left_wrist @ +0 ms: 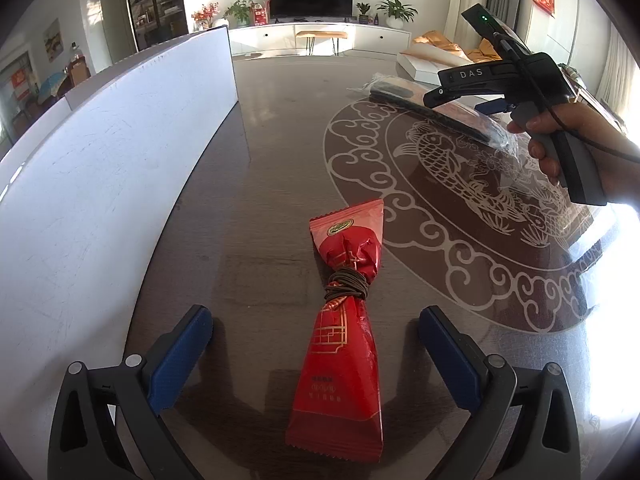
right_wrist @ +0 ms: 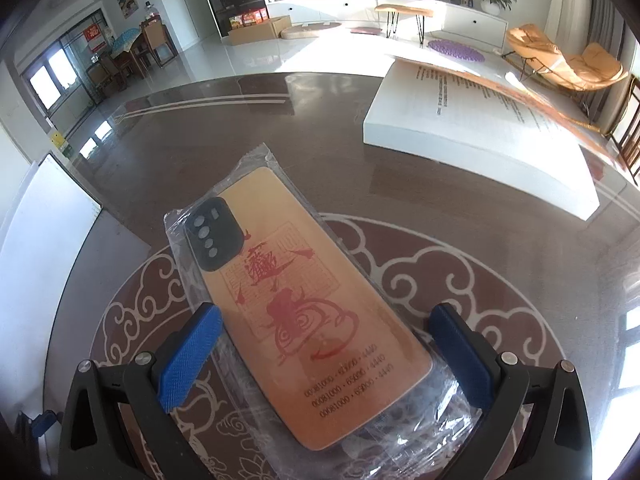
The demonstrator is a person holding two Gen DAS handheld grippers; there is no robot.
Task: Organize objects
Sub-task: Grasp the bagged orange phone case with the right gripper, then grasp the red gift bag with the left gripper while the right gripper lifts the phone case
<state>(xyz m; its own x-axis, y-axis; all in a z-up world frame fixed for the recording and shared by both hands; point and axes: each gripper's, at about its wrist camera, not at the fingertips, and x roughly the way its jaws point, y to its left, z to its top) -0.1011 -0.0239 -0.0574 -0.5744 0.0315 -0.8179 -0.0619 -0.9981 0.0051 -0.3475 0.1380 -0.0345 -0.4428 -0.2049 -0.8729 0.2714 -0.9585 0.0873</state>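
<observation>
My left claw (left_wrist: pixel 316 354) is spread wide, blue pads well clear on both sides of the red snack packet (left_wrist: pixel 345 320). The packet lies flat on the dark table (left_wrist: pixel 272 152), lengthwise between my fingers, touching neither. A brown cord (left_wrist: pixel 346 283) is wound tight around its waist, just ahead of my fingertips. Off to the left of the claw runs a white box wall (left_wrist: pixel 100 168).

Ahead and to the right I see my right claw's body in a hand (left_wrist: pixel 560 148), held above the table's fish pattern.

Switching to the right wrist: right claw (right_wrist: pixel 326 344) also spread, pads apart. Between them sits the orange phone case (right_wrist: pixel 296 320) in its clear plastic sleeve (right_wrist: pixel 404 452), angled, camera cutout at the far end, away from the claw. My left pad looks close to the sleeve's edge; I can't tell if it touches. Beyond the claw, to the right, lies a flat white box (right_wrist: pixel 460 136).
</observation>
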